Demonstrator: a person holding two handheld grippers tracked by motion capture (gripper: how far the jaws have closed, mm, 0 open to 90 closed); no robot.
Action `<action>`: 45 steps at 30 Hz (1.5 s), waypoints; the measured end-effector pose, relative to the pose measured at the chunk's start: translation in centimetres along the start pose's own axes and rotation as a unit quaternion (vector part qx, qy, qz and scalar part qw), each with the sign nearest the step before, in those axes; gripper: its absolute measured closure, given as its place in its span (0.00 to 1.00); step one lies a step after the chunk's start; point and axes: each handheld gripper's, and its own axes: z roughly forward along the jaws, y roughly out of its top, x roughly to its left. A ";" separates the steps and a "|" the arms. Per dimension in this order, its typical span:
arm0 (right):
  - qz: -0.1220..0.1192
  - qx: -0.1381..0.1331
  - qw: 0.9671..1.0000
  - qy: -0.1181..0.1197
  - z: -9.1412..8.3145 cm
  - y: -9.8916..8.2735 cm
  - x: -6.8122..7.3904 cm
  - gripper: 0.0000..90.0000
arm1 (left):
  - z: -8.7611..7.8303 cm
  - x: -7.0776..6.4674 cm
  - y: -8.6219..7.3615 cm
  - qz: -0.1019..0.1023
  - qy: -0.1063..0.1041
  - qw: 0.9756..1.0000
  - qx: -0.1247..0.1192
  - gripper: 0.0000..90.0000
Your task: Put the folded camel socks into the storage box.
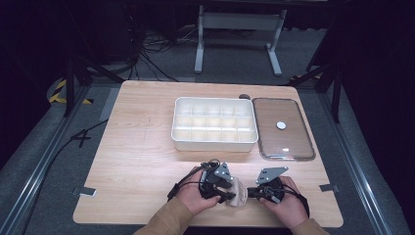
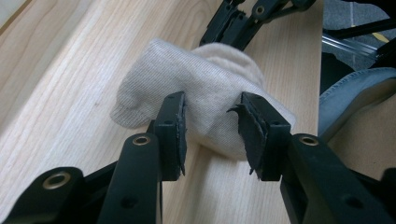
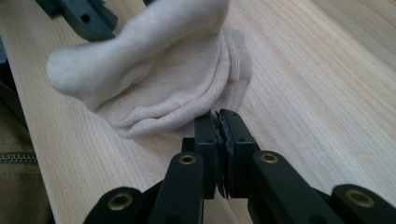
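A beige sock lies bunched near the table's front edge, between my two grippers. My left gripper comes at it from the left. In the left gripper view its jaws stand wide with their pads pressed into the sock's thick folded part. My right gripper meets it from the right. In the right gripper view its jaws are closed together at the sock's ribbed cuff edge, which seems nipped between the tips. One end of the sock is raised off the wood.
A white compartment box stands at mid table. Its clear lid lies flat to the right with a small white disc on it. Bare wood spreads to the left. The table's front edge runs just behind the hands.
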 end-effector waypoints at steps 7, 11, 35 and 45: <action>-0.004 -0.003 1.000 0.003 0.3 0.2 0.3 0.96 | 0.7 -0.4 0.3 0.010 -0.002 1.000 0.001 0.68; -0.002 -0.002 1.000 0.003 0.3 0.3 0.4 0.96 | 1.3 -0.6 0.3 0.011 0.003 1.000 0.004 0.68; -0.005 -0.094 0.996 0.012 -2.1 1.3 0.8 0.95 | 1.7 -0.8 0.4 -0.006 0.012 1.000 0.009 0.66; -0.014 -0.080 0.997 0.016 -0.9 1.4 1.4 0.94 | 1.4 -0.9 0.4 0.000 0.014 1.000 0.011 0.63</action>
